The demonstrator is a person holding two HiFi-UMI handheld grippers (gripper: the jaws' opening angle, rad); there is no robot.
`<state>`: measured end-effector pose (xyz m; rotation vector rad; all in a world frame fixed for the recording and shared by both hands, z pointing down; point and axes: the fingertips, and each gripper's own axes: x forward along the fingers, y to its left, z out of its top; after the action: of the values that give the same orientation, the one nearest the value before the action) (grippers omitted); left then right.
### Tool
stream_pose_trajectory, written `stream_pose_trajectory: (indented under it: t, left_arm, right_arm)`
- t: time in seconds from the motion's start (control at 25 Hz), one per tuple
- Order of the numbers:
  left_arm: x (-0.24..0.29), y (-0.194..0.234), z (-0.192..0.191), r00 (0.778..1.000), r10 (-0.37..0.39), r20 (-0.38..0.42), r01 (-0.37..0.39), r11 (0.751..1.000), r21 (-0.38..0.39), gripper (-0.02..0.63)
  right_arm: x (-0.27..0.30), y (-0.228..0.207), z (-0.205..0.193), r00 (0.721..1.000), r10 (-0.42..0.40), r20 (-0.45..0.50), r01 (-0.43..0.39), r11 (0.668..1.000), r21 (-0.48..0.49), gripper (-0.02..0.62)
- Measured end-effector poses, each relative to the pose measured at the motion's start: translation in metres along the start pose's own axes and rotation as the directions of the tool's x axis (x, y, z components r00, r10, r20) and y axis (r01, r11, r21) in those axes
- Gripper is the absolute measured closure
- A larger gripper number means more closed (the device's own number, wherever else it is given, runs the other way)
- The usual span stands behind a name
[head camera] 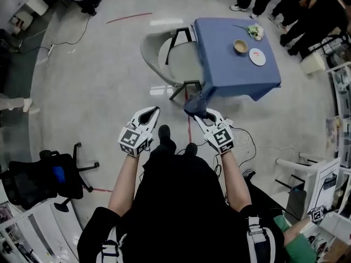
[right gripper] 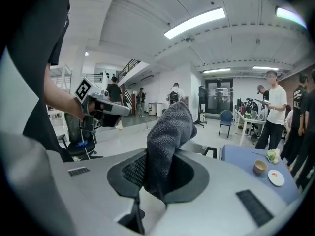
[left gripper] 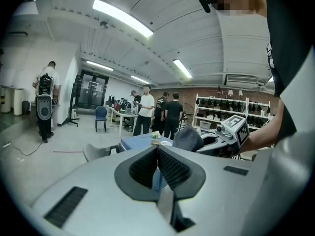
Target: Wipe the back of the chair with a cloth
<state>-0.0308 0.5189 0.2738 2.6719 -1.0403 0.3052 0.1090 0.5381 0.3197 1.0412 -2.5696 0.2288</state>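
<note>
Pinching fuzzy grey cloth (right gripper: 169, 132), right gripper (head camera: 205, 115) clamped, left gripper (left gripper: 157, 156) closed empty, curved shell chair (head camera: 159, 53) ahead

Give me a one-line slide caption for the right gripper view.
Right gripper shut on a grey cloth that stands up between its jaws; blue table ahead at right.

Black short-sleeved shirt (head camera: 181, 207); white left gripper (head camera: 153, 110), right gripper (head camera: 202, 115), marker cubes (head camera: 130, 138).
</note>
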Motion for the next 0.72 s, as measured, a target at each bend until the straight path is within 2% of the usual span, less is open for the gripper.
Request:
stream_pose_trajectory:
  t: [0.16, 0.44, 0.72]
  left_arm:
    - [0.005, 0.04, 0.002, 1.0, -0.014, -0.009, 0.014, 1.0, -0.008, 0.583]
    - [0.012, 0.108, 0.01, 0.997, -0.073, -0.002, 0.073, 0.997, 0.004, 0.583]
    - [0.012, 0.148, 0.012, 0.992, -0.128, -0.007, 0.128, 0.991, 0.023, 0.583]
  right_arm:
    - [0.033, -0.002, 0.012, 1.0, -0.006, -0.022, 0.006, 1.0, -0.007, 0.497]
    - [0.091, -0.004, 0.035, 0.997, -0.066, -0.047, 0.064, 0.997, -0.032, 0.495]
    - [0.135, 0.007, 0.034, 0.992, -0.09, -0.092, 0.086, 0.995, -0.047, 0.497]
